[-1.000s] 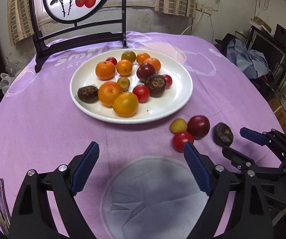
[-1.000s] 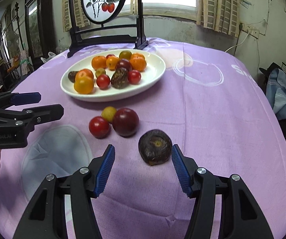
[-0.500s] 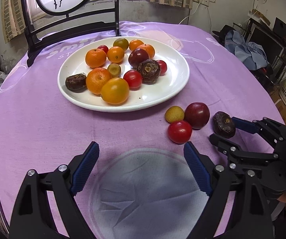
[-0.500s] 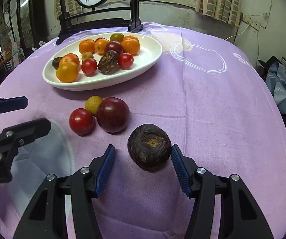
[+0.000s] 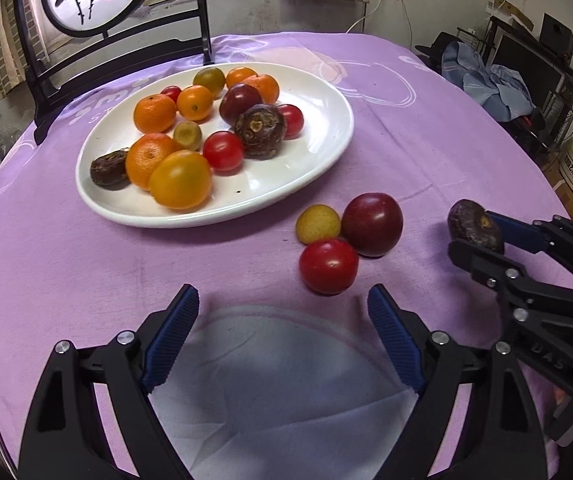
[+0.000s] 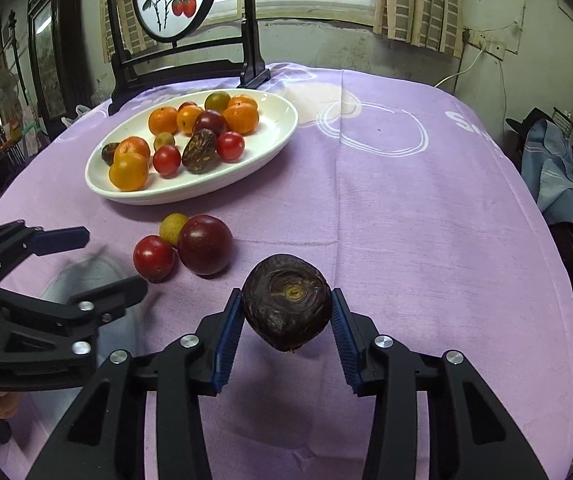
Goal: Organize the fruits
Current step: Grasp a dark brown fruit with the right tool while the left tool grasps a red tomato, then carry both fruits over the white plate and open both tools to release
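On the near right of the purple table (image 6: 426, 220) we find the right gripper (image 6: 286, 316) with its jaws just closed in from a wider setting, so that both blue pads now press the sides of the dark wrinkled fruit (image 6: 286, 308), which a second ago lay free on the cloth between them. We judge the grasp made, though we cannot tell whether the fruit has left the cloth. The left gripper (image 5: 282, 320) holds nothing, its jaws spread wide; it has come nearer the loose red tomato (image 5: 328, 266), which sits just beyond its fingertips, touching the dark plum (image 5: 372, 224) and the small yellow fruit (image 5: 318, 224). These three remain off the white plate (image 5: 306, 168), which lies farther back to the left. We judge one carry to the plate due next, with three fruits outstanding.
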Action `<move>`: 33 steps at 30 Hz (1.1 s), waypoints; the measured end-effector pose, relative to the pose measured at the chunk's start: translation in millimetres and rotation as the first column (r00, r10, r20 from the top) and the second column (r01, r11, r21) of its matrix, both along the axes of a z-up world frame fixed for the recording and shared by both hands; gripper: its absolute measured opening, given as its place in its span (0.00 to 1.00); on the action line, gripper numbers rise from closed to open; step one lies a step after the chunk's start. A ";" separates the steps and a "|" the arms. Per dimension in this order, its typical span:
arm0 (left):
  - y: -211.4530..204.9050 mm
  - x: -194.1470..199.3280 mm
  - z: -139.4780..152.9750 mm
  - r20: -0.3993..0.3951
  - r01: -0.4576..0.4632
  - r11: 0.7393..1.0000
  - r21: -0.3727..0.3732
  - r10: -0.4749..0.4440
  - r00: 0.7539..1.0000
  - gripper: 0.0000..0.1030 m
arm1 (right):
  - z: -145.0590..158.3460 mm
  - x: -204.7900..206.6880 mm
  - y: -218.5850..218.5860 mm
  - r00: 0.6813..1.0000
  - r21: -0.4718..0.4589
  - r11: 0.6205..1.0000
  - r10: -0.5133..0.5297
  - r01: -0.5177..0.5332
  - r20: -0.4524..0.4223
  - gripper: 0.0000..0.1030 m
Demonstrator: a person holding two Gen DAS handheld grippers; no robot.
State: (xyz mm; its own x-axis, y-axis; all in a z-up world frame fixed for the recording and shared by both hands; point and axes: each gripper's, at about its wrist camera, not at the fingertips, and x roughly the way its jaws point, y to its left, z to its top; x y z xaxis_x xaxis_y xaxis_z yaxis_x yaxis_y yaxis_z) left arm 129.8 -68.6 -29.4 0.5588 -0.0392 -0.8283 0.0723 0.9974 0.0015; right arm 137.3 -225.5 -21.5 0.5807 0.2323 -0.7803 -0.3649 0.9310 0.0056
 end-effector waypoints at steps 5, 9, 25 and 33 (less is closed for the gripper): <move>-10.4 13.7 -11.3 -0.031 0.014 1.000 -0.014 -0.015 0.999 0.70 | 5.7 -0.5 -6.5 1.000 0.029 1.000 0.001 -0.001 0.008 0.43; -18.9 17.1 -13.6 -0.018 0.009 1.000 0.026 -0.009 1.000 0.62 | 4.6 -0.7 -5.7 1.000 0.035 0.999 0.013 -0.013 0.003 0.43; 9.0 -19.1 15.0 0.013 0.045 0.998 -0.043 -0.045 0.999 0.32 | 7.3 -12.0 5.9 0.999 0.035 0.999 0.034 -0.035 0.035 0.43; 43.0 -28.0 47.8 0.073 0.016 0.999 -0.045 -0.013 0.997 0.32 | 29.9 -22.5 31.5 0.988 0.025 0.992 0.117 -0.120 0.100 0.43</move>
State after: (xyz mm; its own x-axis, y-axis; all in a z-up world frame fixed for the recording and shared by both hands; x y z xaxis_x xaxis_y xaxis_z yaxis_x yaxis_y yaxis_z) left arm 101.8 -25.5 18.4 0.6168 -0.0841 -0.7826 0.0880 0.9954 -0.0376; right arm 114.8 -194.0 8.4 0.6211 0.3273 -0.7121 -0.4729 0.8811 -0.0075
